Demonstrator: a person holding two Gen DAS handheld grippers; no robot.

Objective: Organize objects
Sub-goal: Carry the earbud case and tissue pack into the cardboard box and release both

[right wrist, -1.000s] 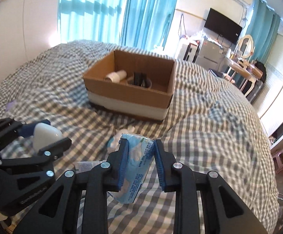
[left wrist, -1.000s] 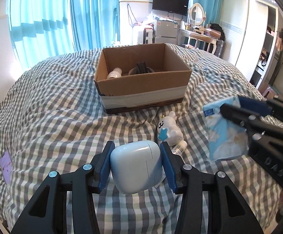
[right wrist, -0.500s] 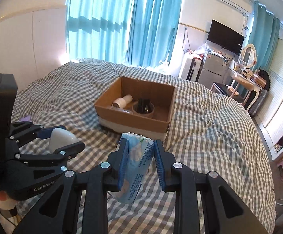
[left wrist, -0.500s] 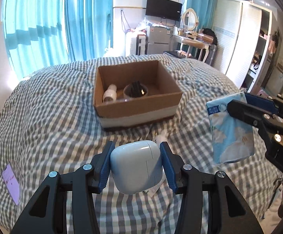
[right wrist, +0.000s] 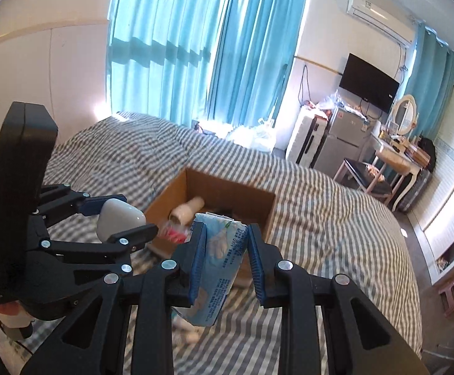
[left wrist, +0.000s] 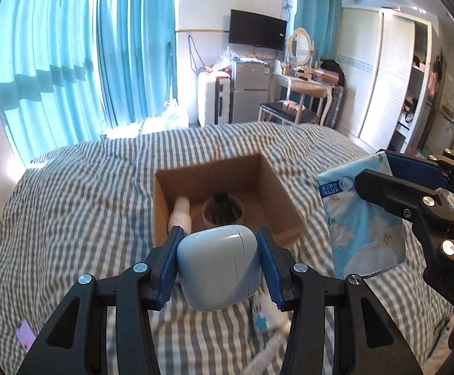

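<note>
My left gripper (left wrist: 217, 259) is shut on a pale blue earbud case (left wrist: 217, 265), held above the bed just in front of the open cardboard box (left wrist: 286, 200). My right gripper (right wrist: 227, 262) is shut on a blue tissue pack (right wrist: 217, 268), held up to the right of the box; the pack also shows in the left wrist view (left wrist: 361, 222). The box holds a cream bottle (left wrist: 181, 211) lying on its side and a dark round tub (left wrist: 223, 211). The left gripper with the case also shows in the right wrist view (right wrist: 123, 218).
The box sits on a grey checked bed cover (left wrist: 70, 206). A small white and blue toy (left wrist: 264, 315) lies on the cover below my left gripper. A purple card (left wrist: 25, 336) lies at the bed's left edge. Curtains (left wrist: 70, 62), a fridge and a dresser stand beyond.
Both grippers have risen from the bed and moved towards the box, each still holding its object. The toy and small bottle stay behind on the cover.
</note>
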